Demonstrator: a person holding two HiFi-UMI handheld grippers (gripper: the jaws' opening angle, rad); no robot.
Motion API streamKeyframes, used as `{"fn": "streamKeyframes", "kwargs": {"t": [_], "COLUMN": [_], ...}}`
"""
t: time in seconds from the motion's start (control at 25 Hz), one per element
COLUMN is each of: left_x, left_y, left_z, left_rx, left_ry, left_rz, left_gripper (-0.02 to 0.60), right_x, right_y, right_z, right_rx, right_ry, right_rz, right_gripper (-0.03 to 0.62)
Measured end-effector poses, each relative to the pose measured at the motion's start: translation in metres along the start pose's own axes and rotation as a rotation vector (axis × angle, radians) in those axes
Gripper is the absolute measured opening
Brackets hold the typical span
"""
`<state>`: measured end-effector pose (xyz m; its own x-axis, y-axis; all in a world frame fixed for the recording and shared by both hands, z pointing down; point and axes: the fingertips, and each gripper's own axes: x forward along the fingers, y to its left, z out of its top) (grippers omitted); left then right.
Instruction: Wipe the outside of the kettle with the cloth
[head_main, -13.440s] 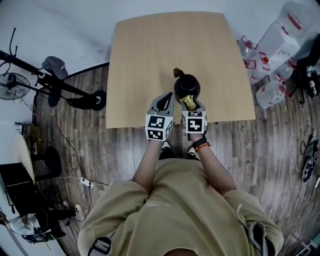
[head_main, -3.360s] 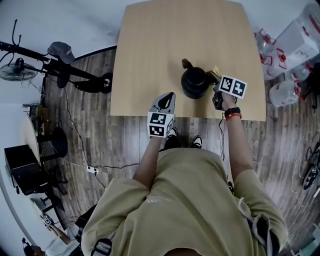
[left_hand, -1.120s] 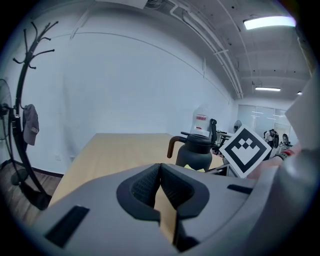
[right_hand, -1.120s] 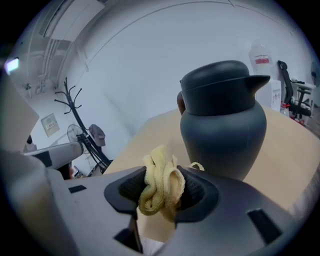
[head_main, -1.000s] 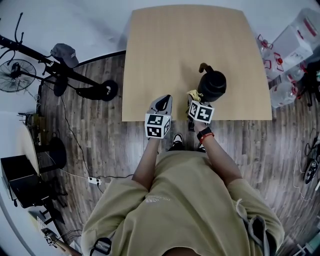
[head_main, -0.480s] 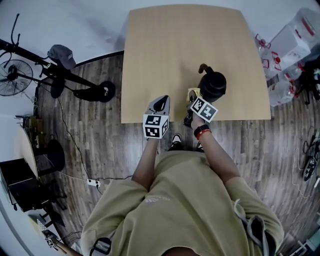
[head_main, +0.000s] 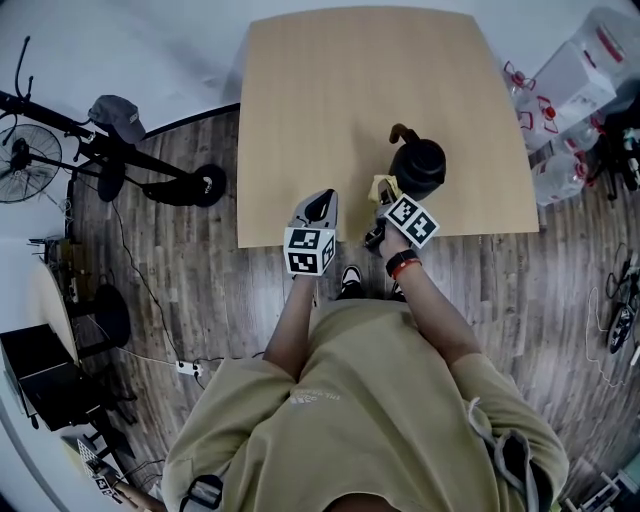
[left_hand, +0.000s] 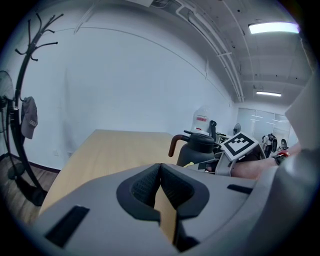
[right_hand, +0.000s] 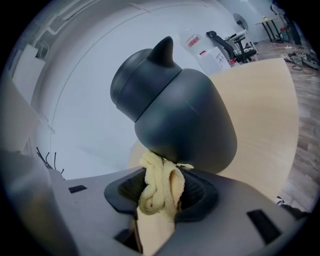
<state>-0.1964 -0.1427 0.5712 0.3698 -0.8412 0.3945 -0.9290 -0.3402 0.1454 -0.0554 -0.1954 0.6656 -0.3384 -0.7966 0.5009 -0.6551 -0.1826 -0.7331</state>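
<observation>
Head view looks steeply down on my table (head_main: 330, 90); gripper views sit low, right one close; all share kettle (head_main: 418, 166).

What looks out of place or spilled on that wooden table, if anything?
Nothing stands out. The dark grey rounded kettle stands upright on the pale wooden table, no spill visible. The crumpled yellow cloth is clamped in the right gripper, pressed against the kettle's side. The left gripper is shut and empty.
</observation>
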Motion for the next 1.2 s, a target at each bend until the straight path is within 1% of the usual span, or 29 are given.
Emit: {"fn": "streamKeyframes", "kwargs": {"t": [0.24,0.56,0.84,1.2], "left_x": [0.006,0.016,0.025,0.032], "left_y": [-0.016,-0.045,-0.072,-0.104], "left_z": [-0.005,-0.006,-0.004,-0.011], "left_rx": [0.006,0.015,0.02,0.014], "left_ry": [0.01,0.016,0.014,0.021], "left_rz": [-0.016,-0.048,-0.055,-0.062], "left_gripper": [0.025,0.025,0.025,0.025], "right_x": [-0.009,-0.02,-0.032,-0.047], "right_y": [-0.011,-0.022,-0.037,-0.064], "right_z": [0.001,0.004,0.011,0.023], "right_rx": [-0.054,-0.1,-0.118,-0.118], "right_ry": [0.018,0.055,0.097,0.126], "right_rz": [0.004,0.022,0.04,0.031], "right_gripper": [0.172,0.172,0.172,0.17]}}
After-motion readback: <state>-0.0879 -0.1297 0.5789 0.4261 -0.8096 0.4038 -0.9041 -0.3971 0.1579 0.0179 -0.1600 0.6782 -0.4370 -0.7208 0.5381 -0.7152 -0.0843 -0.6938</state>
